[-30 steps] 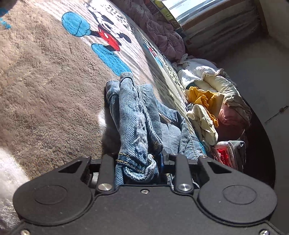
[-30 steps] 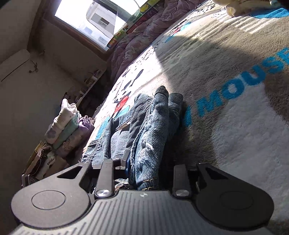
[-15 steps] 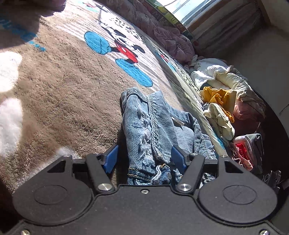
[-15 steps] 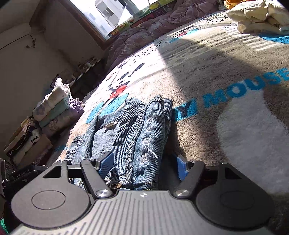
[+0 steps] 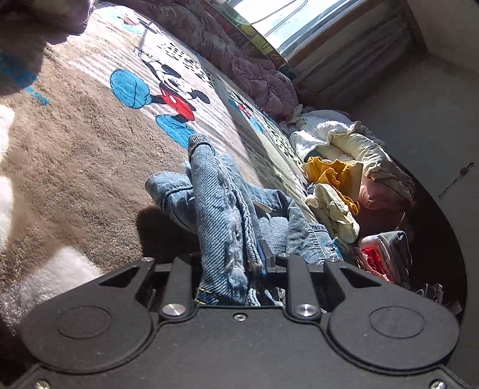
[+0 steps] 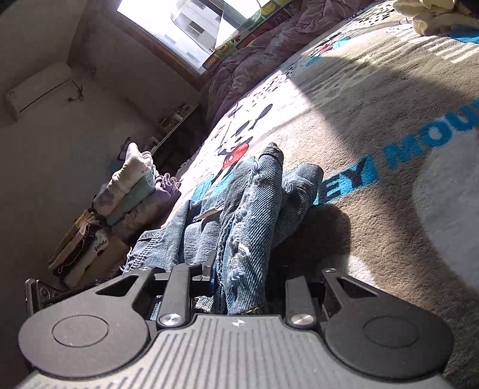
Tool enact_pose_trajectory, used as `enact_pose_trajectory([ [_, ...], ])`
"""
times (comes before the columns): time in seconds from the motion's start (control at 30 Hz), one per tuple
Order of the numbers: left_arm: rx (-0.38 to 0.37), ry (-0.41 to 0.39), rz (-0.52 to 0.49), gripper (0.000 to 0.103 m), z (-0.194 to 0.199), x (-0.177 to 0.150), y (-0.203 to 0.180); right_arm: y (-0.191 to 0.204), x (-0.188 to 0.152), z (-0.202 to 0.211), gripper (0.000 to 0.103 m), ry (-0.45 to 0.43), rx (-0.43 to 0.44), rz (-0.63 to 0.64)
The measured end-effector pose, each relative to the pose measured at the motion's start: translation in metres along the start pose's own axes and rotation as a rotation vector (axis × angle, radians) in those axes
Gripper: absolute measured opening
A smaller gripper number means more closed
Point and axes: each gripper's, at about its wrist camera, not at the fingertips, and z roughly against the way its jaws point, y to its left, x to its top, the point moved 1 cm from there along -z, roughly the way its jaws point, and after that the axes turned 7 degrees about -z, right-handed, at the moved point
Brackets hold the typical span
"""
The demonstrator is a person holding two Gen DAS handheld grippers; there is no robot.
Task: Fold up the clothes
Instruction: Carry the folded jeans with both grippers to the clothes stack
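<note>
A pair of blue ripped jeans lies on a brown Mickey Mouse blanket. In the left wrist view a bunched fold of the denim rises off the blanket, and my left gripper is closing with that fold pinched between its jaws. In the right wrist view the jeans show the same raised ridge. My right gripper is also closing, with a frayed denim fold squeezed between its jaws. The rest of the jeans lies spread flat beyond both grippers.
A heap of unfolded clothes lies at the bed's edge. A stack of folded clothes stands beside the bed. A purple quilt runs along the window. More loose cream garments rest far off on the blanket.
Both grippers let go of the jeans and stood open over them half a second ago. Both have since shut on a denim fold again and raised it off the blanket.
</note>
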Motion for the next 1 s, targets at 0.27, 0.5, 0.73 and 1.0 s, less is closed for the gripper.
enact_pose_trajectory([
  [0.27,0.002,-0.197,0.070,0.021,0.067,0.054,-0.007,0.071,0.031,-0.021,0.026,0.022,0.174,0.061],
  [0.5,0.001,-0.386,0.114,0.021,0.117,0.131,0.002,0.162,0.088,-0.075,0.026,0.057,0.315,0.155],
  [0.73,0.049,-0.493,0.145,0.021,0.147,0.208,0.033,0.243,0.131,-0.148,0.026,0.119,0.407,0.197],
  [1.0,0.111,-0.565,0.136,0.020,0.168,0.302,0.081,0.308,0.168,-0.247,0.026,0.184,0.515,0.149],
])
